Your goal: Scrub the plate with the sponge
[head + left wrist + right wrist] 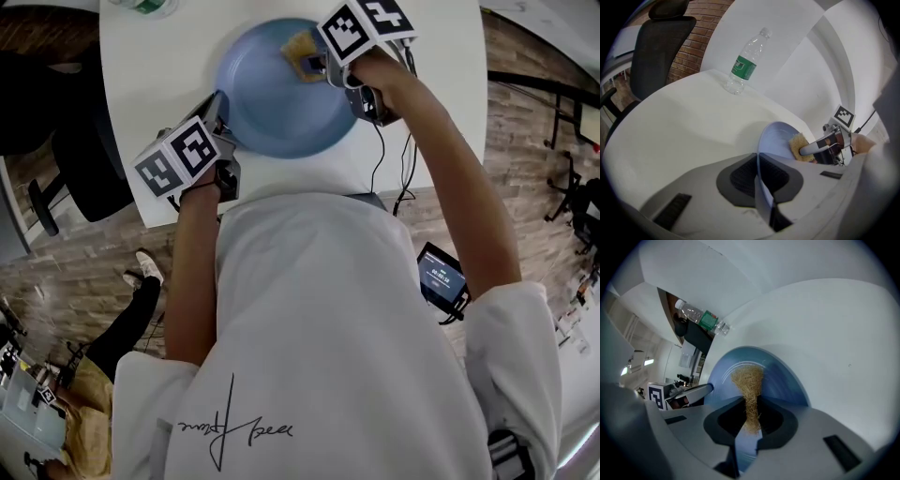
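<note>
A light blue plate (277, 94) lies on the white table (441, 103). My left gripper (220, 117) is shut on the plate's near-left rim (761, 173), which runs edge-on between the jaws. The right gripper (314, 64) is shut on a tan fibrous sponge (302, 49) and presses it on the plate's far side. Seen from the right gripper view, the sponge (749, 385) sticks out from between the jaws onto the plate (785, 380). From the left gripper view, the sponge (799, 146) and the right gripper (813, 149) show at the plate's far rim.
A clear water bottle with a green label (745, 63) stands on the table's far left part; it also shows as the bottle (701, 317) in the right gripper view. A black office chair (654, 51) is beside the table. Cables (380, 159) hang off the near table edge.
</note>
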